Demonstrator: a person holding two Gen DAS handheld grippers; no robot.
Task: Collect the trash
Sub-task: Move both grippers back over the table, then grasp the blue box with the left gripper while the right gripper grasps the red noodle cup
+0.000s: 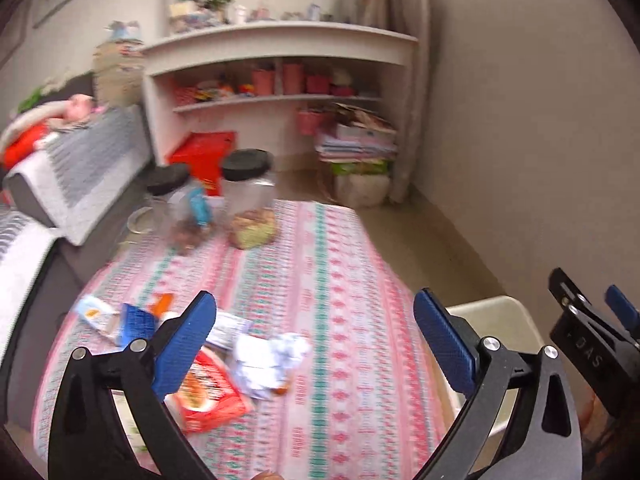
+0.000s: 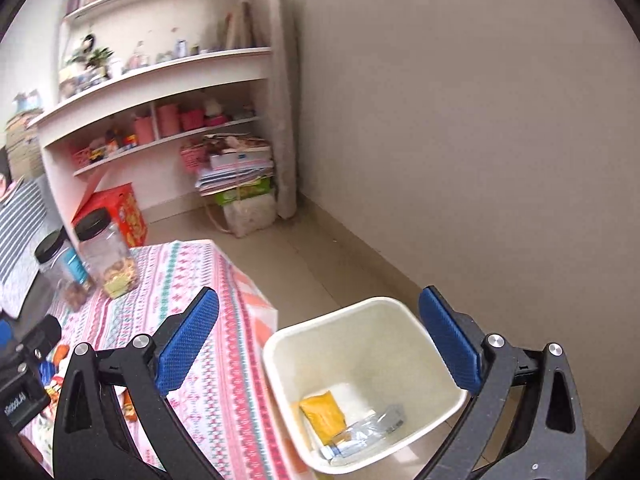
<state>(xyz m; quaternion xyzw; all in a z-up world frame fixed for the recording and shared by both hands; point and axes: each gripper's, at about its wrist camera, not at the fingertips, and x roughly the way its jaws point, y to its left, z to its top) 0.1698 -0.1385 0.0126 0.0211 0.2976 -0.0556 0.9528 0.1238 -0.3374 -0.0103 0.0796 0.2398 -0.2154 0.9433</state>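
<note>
Lying on the table near the bin, the crumpled wrappers look light, soft and crinkly, best pinched at a puffy edge, while the left gripper and right gripper both gape wide and hold nothing.

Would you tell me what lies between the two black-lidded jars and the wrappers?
Only bare patterned tablecloth between the jars and wrappers, seen in the left wrist view.
</note>
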